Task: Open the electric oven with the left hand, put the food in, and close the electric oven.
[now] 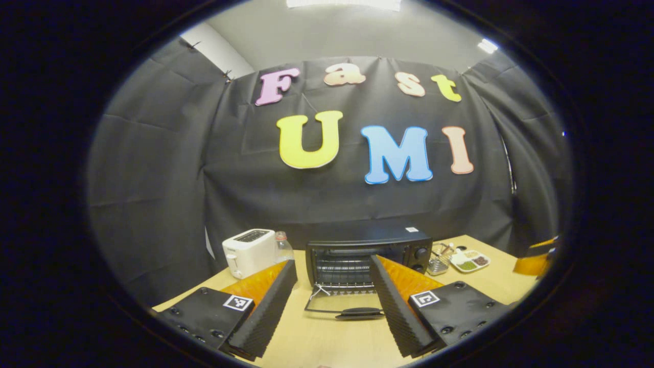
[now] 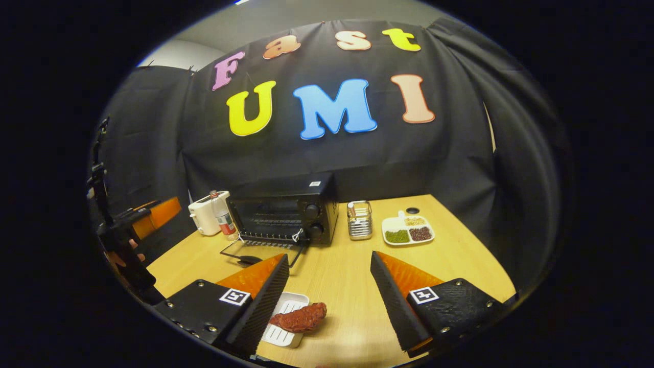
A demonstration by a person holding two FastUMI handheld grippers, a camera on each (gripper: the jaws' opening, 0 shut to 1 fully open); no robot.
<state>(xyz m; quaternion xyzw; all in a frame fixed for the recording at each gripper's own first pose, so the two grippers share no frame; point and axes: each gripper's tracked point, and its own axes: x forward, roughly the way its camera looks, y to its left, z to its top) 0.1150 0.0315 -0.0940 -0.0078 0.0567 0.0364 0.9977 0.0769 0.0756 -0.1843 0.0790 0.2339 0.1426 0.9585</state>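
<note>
The black electric oven (image 1: 368, 253) stands at the back of the wooden table, its glass door (image 1: 340, 305) folded flat down with the handle toward me. My left gripper (image 1: 332, 301) is open in front of that door, holding nothing. In the right gripper view the oven (image 2: 286, 212) sits at the centre left, door (image 2: 260, 251) down. A reddish-brown piece of food (image 2: 299, 318) lies across a small white tray (image 2: 283, 317) near the table's front. My right gripper (image 2: 329, 301) hangs open just above and behind the food, apart from it.
A white toaster (image 1: 249, 251) and a bottle (image 1: 283, 248) stand left of the oven. Right of it are a wire holder (image 2: 359, 221) and a white divided dish (image 2: 407, 229) of beans. The other gripper (image 2: 148, 214) and a hand (image 2: 120, 255) show at far left.
</note>
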